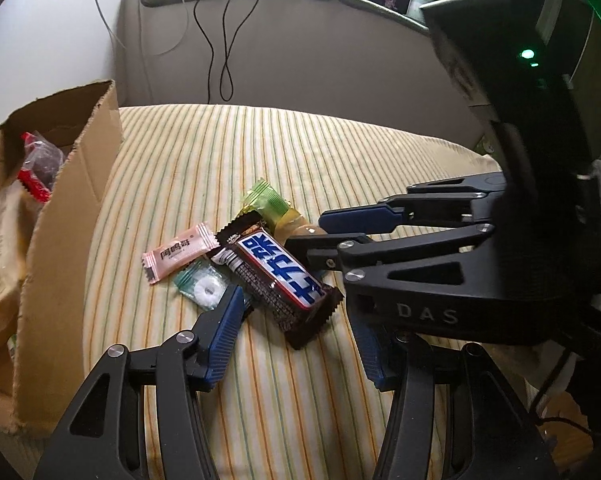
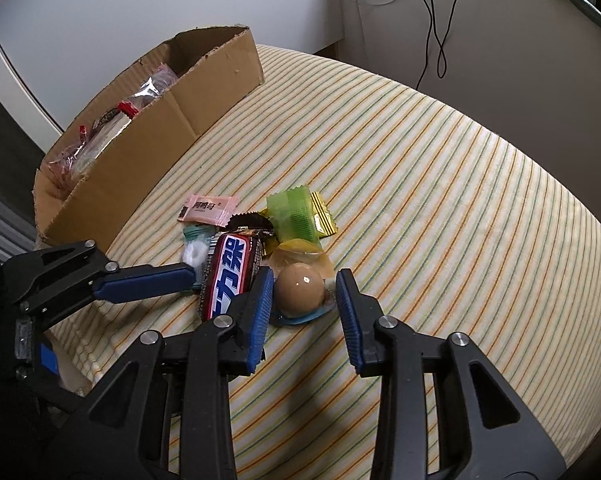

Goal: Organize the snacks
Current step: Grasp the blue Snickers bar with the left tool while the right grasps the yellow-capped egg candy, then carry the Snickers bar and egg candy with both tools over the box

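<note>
Both grippers spread: I've got right gripper (image 2: 302, 300) straddling the packed egg (image 2: 300, 290), left gripper (image 1: 296, 332) around the chocolate bar (image 1: 278, 276); next, pinch, carry to box (image 2: 148, 128).

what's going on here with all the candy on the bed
A person with a gripper in each hand is sorting snacks into a cardboard box that already holds some packets. A small pile is left on the striped cover: a chocolate bar, a pink candy, a mint, a green packet and a wrapped egg. The right gripper is open around the egg; the left gripper is open at the chocolate bar. Nothing is gripped yet.
</note>
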Demonstrator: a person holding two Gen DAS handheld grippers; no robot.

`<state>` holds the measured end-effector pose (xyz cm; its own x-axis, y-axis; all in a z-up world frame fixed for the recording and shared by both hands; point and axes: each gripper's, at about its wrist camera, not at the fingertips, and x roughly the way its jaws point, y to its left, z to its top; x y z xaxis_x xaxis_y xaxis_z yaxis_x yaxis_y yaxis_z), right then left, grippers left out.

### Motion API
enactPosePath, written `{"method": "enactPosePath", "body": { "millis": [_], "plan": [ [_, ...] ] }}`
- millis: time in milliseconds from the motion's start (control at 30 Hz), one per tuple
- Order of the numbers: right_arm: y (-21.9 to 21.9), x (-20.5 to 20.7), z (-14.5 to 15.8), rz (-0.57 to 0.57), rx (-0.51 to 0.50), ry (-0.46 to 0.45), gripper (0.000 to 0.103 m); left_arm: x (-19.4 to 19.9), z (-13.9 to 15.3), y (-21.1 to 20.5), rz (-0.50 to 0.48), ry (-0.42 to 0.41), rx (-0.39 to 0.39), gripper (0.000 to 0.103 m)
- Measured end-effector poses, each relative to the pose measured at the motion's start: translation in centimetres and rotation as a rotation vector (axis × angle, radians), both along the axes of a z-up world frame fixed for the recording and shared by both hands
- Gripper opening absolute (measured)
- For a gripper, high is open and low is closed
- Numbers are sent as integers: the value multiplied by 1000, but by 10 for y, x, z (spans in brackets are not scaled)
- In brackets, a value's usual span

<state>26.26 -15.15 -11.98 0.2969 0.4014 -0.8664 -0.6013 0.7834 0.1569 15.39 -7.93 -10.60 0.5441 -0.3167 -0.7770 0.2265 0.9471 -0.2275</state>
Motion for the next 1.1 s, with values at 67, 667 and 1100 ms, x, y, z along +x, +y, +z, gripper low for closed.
{"method": "enactPosePath", "body": {
  "millis": [67,667,1100],
  "plan": [
    [-2,2,-1,-6,-2,-1,34,3,-1,-2,-1,2,2,52],
    [-21,8,-2,-40,-22,-17,30,17,-4,-10,3,-6,70,28],
    [-22,-6,1,-46,-50,-48,26,13,-2,-1,22,-22,53,27]
  ]
}}
